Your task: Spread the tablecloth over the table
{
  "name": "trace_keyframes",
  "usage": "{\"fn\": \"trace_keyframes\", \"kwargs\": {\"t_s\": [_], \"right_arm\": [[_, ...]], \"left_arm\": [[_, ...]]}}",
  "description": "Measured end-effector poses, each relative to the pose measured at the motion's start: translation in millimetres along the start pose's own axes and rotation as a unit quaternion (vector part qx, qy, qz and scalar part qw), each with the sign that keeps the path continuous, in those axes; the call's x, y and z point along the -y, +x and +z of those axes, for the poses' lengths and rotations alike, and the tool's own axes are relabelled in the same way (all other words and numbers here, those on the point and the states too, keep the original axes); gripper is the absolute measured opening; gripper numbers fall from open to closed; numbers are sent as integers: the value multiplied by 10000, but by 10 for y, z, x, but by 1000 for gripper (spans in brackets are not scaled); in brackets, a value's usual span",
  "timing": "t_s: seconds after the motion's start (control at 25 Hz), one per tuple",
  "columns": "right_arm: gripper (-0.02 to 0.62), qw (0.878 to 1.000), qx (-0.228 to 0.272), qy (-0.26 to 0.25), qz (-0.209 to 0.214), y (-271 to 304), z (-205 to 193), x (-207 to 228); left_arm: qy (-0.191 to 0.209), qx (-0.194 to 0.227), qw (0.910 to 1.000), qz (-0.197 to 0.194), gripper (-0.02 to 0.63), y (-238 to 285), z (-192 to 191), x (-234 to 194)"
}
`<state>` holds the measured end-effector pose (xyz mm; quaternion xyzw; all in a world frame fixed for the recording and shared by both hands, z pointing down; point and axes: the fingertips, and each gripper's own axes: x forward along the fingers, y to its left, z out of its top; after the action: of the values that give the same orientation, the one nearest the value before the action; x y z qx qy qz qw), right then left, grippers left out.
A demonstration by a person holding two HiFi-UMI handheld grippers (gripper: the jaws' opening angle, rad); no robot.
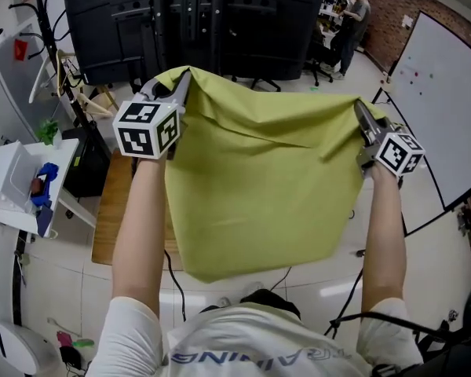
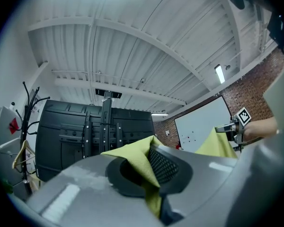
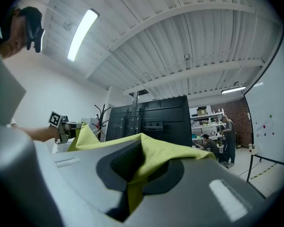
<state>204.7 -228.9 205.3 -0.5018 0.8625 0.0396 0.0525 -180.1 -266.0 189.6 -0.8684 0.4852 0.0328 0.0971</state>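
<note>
A yellow-green tablecloth (image 1: 259, 187) hangs spread in the air in front of me, held by its two upper corners. My left gripper (image 1: 180, 85) is shut on the left corner, and the cloth (image 2: 142, 162) is pinched between its jaws. My right gripper (image 1: 359, 112) is shut on the right corner, where the cloth (image 3: 154, 157) bunches out of the jaws. Each gripper view shows the other gripper across the stretched top edge. A wooden table (image 1: 110, 218) shows at the left, mostly hidden behind the hanging cloth and my left arm.
A big black cabinet (image 1: 196, 22) stands straight ahead. A whiteboard (image 1: 447, 108) leans at the right. A white cart (image 1: 16, 187) with small items and a coat rack (image 1: 51, 53) stand at the left. Cables (image 1: 337, 312) run over the tiled floor. People stand at shelves far back right.
</note>
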Motion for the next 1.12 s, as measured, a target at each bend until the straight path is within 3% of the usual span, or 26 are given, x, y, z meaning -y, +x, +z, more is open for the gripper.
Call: {"fn": "trace_keyframes", "kwargs": {"t_s": [0.32,0.6,1.12], "right_arm": [[11,9992,184,270,224,589,-30,641],[11,9968,376,633,310,1127,-142,1333],[11,9942,260,1028,189,2011,-811,1919]], "left_arm": [[231,-45,9995,193,9,721,64,-184],[207,-107,9988,433,9,1416,-35,-389],[8,-568,9978,340,9,2317,-836,-999]]}}
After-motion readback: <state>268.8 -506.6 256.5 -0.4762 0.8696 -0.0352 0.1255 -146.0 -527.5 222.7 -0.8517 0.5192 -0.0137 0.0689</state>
